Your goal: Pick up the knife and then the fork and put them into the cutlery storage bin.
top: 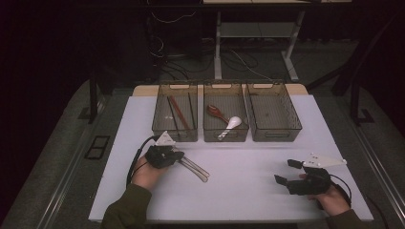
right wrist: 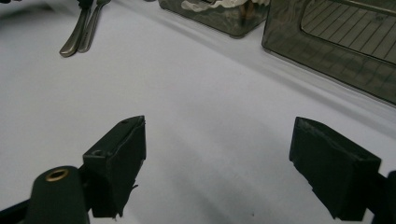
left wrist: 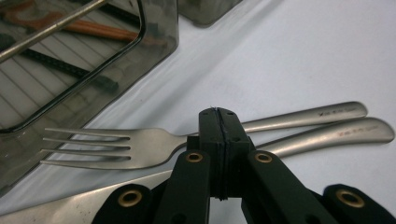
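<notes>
Now we keep our left gripper [left wrist: 218, 135] clamped on the fork's [left wrist: 140, 147] neck and lift it level; right gripper [right wrist: 215, 172] fingers rest apart.

Silver fork [left wrist: 116, 147], black jaws, seemingly smoky-grey bins [top: 228, 117]

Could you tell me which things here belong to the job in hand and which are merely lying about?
In the job:
- left claw, shut at the fork's neck
- fork
- second metal piece beside the fork
- empty right bin, a likely spot

Lying about:
- right claw, open over the bare table
- left bin with chopsticks
- middle bin with spoons
</notes>
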Available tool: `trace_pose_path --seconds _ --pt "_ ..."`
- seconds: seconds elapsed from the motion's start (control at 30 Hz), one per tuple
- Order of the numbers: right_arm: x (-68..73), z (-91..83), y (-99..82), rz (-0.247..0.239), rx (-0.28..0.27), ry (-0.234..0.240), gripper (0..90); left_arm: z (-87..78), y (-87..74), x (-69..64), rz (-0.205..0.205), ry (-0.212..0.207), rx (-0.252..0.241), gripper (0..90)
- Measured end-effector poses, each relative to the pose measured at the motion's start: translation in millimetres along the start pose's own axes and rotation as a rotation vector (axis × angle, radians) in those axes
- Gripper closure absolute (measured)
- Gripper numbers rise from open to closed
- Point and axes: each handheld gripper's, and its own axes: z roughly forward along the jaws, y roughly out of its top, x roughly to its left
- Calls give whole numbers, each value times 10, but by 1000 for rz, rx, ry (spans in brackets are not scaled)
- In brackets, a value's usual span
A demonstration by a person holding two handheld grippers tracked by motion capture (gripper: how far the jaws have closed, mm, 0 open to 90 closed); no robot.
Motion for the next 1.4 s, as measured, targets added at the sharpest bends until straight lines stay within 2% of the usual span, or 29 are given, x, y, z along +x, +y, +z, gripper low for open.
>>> trace_pose_path --seconds 0.33,0.6,0.83,1.03,1.07,1.13,1.17,1.4 --pt "0 0 1 -2 0 0 180 40 10 -33 33 24 44 892" --pt "-1 -7 -3 2 -2 -1 180 -5 -13 -24 52 1 88 894" --pt "-11 -21 -6 13 -2 -3 180 -111 -109 -87 65 -41 107 894" --pt "-10 -12 -4 5 -1 -3 180 -219 -208 -146 90 -94 121 893" --pt "-11 -12 -4 5 -1 -3 181 -236 -221 -150 105 -97 121 893" --pt "-9 -11 -4 6 -1 -3 181 -270 -258 -173 97 -112 122 893" --pt "-8 -12 -4 5 -1 -3 180 -289 -280 -191 87 -124 124 893" --pt "-6 -3 -5 4 2 -4 180 -372 -366 -287 122 -202 135 893"
